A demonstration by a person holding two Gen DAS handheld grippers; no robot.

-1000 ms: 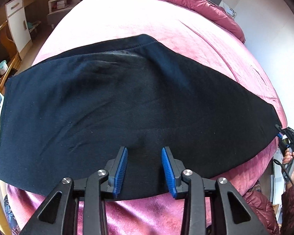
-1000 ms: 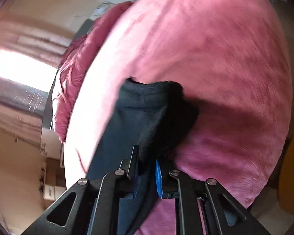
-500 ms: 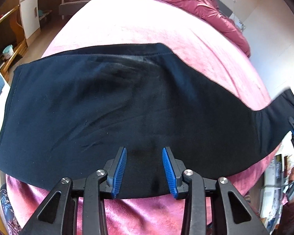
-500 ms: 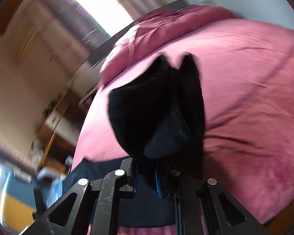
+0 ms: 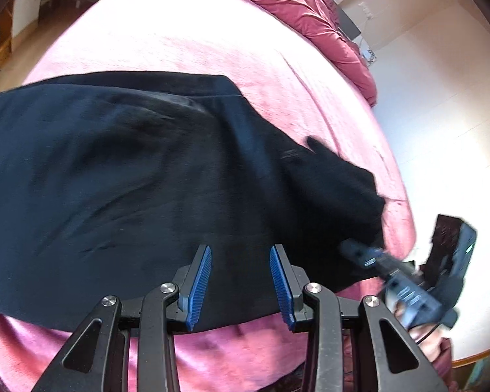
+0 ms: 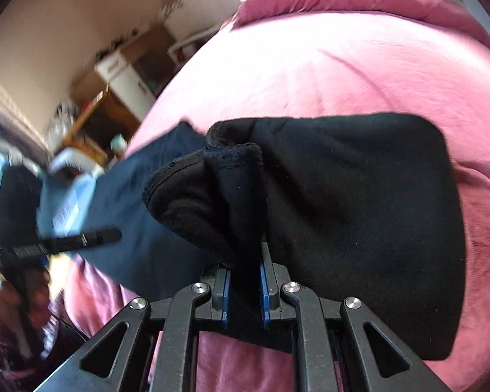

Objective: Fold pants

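Dark navy pants [image 5: 130, 176] lie flat across a pink bedspread [image 5: 186, 39]. My left gripper [image 5: 240, 261] is open and empty, hovering over the near edge of the pants at their middle. My right gripper [image 6: 244, 271] is shut on the bunched cuff end of the pants [image 6: 219, 189] and holds it lifted and doubled back over the leg [image 6: 359, 222]. In the left wrist view the right gripper [image 5: 369, 258] shows at the right, with the folded-back leg end [image 5: 336, 189] in front of it.
A rumpled magenta duvet [image 5: 310, 9] lies along the far end of the bed. Wooden and white furniture [image 6: 127, 75] stands beyond the bed's left side. A pale wall [image 5: 441, 114] is close on the right.
My right gripper has lifted the leg end off the bed and carried it leftward over the pants, doubling the leg back. My left gripper has stayed open over the near edge.
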